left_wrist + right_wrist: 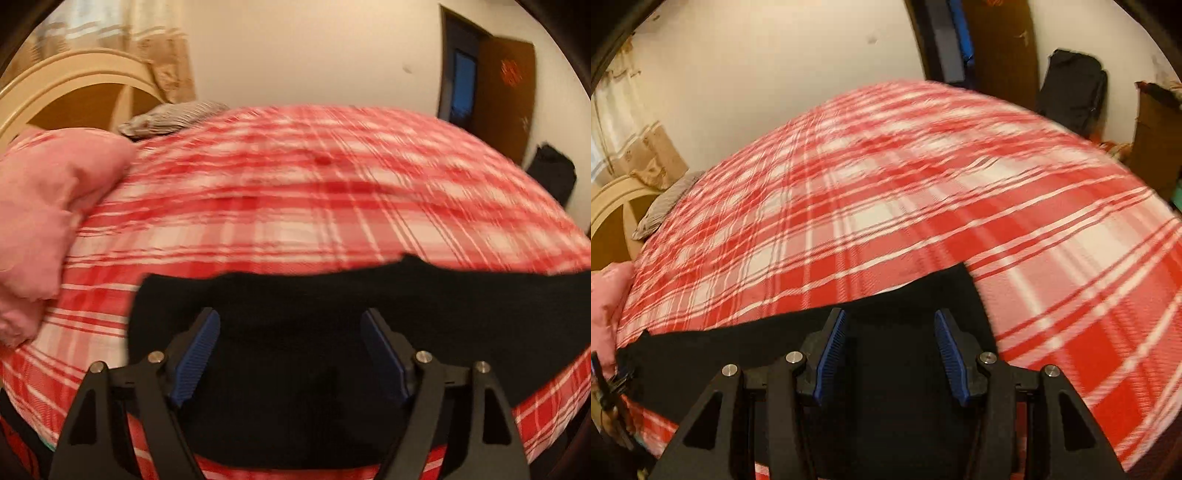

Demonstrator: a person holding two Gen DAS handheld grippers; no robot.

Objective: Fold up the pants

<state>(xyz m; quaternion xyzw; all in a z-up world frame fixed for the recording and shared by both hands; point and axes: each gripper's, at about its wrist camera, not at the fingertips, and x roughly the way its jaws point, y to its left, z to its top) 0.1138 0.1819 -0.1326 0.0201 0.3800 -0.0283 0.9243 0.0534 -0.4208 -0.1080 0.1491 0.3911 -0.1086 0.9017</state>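
Black pants [332,295] lie flat on the plaid bedsheet [295,177]. Left gripper [290,354] gapes wide and empty, right gripper [890,354] half open, gripping nothing. Folding looks unfinished.

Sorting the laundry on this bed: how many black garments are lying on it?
1: the black pants lie on the near edge of the plaid sheet, under both grippers. More may be out of view.

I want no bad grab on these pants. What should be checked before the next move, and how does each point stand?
1. Left gripper jaws apart, nothing pinched: ok.
2. Right gripper jaws apart, nothing pinched: ok.
3. Black pants lie on the plaid bedsheet: ok.
4. Pants edges lined up: cannot tell, fabric too dark.
5. Pink bedding apart from the pants: ok.
6. Images sharp enough to aim: not ok, blurred.
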